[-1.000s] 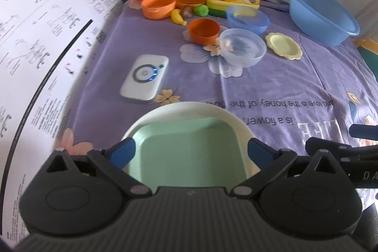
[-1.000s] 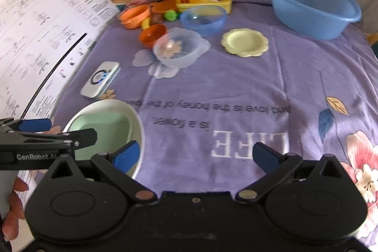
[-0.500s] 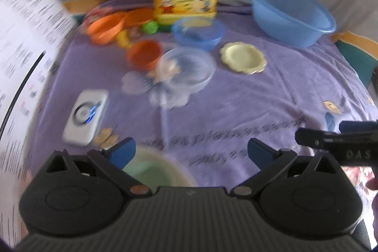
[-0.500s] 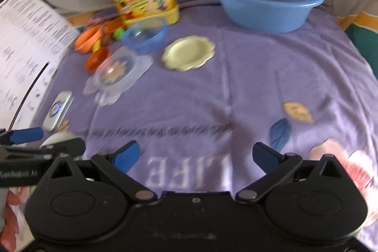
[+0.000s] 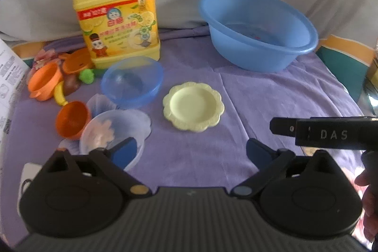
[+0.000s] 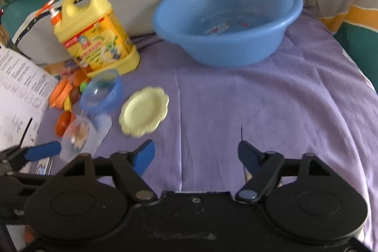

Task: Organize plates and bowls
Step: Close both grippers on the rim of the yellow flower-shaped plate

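Observation:
A pale yellow scalloped plate (image 5: 193, 106) (image 6: 144, 111) lies mid-table on the purple cloth. Left of it stand a blue translucent bowl (image 5: 132, 82) (image 6: 102, 90), a clear bowl (image 5: 112, 134) (image 6: 79, 137) and a small orange bowl (image 5: 72, 119) (image 6: 63, 122). A large blue basin (image 5: 257, 28) (image 6: 228, 15) sits at the back right. My left gripper (image 5: 190, 149) is open and empty, hovering in front of the plate. My right gripper (image 6: 196, 154) is open and empty, to the right of the plate. The green square plate is out of view.
A yellow detergent jug (image 5: 115, 8) (image 6: 94, 33) stands at the back left. Orange toy dishes and play food (image 5: 59, 79) cluster beside it. A printed paper sheet (image 6: 19, 91) lies at the left edge. A white device (image 5: 26, 176) lies near left.
Both grippers have lifted and swung away from the green square plate toward the far side of the table. The yellow plate and the basin are now nearer. Both stay open.

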### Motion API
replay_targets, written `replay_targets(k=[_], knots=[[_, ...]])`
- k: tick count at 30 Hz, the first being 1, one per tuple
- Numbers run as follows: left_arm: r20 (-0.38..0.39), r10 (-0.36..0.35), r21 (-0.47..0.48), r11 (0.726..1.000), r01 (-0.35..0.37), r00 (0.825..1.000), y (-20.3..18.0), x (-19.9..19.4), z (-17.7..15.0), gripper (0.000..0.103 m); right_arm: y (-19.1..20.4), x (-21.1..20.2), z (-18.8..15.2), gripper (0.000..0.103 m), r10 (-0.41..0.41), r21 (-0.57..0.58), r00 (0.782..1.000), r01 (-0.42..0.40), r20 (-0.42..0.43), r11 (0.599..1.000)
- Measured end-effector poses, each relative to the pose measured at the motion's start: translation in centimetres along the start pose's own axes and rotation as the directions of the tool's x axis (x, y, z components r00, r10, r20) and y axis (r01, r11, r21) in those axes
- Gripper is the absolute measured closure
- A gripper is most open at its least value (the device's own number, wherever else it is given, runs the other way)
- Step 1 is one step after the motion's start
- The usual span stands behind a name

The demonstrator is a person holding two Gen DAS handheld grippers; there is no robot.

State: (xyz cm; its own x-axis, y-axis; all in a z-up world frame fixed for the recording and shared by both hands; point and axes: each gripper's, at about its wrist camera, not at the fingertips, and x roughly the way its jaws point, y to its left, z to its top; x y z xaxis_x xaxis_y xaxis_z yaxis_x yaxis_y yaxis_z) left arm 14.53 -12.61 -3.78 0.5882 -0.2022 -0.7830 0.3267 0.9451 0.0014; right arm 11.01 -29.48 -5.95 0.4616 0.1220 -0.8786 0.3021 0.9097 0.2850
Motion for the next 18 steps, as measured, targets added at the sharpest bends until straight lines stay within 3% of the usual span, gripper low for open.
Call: replay_targets(k=[1,3,7,9,13,18], knots=[[-0.011,-0.006,-0.006,1.000,0.006,1.000,-0.1,0.8,0.4,0.012,-0.2,0.5,0.6,0.032,0.012,0.007,1.000,-0.012,-0.002,1.000],[-0.022,-0.019,-0.016,1.000,0.019,1.000,-0.1,2.0,1.0,0.027,-0.1,1.5,1.3,0.036,0.027,0.015,1.000,-0.027,-0.001,1.000],[-0.041,0.007,-0.040,0.999,-0.009,0.999,0.1,4.5,2.2,0.045,-0.2,3.9,2.9,0.059,0.060,0.051,0.998,-0.060,-0.007,0.997],[-0.054,0.012,-0.050,0.999,-0.015,0.998,0.3,5.4,2.7,0.055,-0.3,5.3,3.6,0.065,0.078,0.077,0.997,-0.077,-0.018,0.994],[-0.075,0.043,-0.034,0.998,-0.045,0.996,0.2,7.0,3.3,0.058,-0.2,7.6,4.3,0.066,0.128,0.117,0.991,-0.123,-0.035,0.986],[-0.096,0.056,-0.069,0.996,-0.063,0.994,0.8,8.2,3.7,0.054,1.0,9.9,4.4,0.066,0.160,0.096,0.985,-0.153,-0.065,0.983]])
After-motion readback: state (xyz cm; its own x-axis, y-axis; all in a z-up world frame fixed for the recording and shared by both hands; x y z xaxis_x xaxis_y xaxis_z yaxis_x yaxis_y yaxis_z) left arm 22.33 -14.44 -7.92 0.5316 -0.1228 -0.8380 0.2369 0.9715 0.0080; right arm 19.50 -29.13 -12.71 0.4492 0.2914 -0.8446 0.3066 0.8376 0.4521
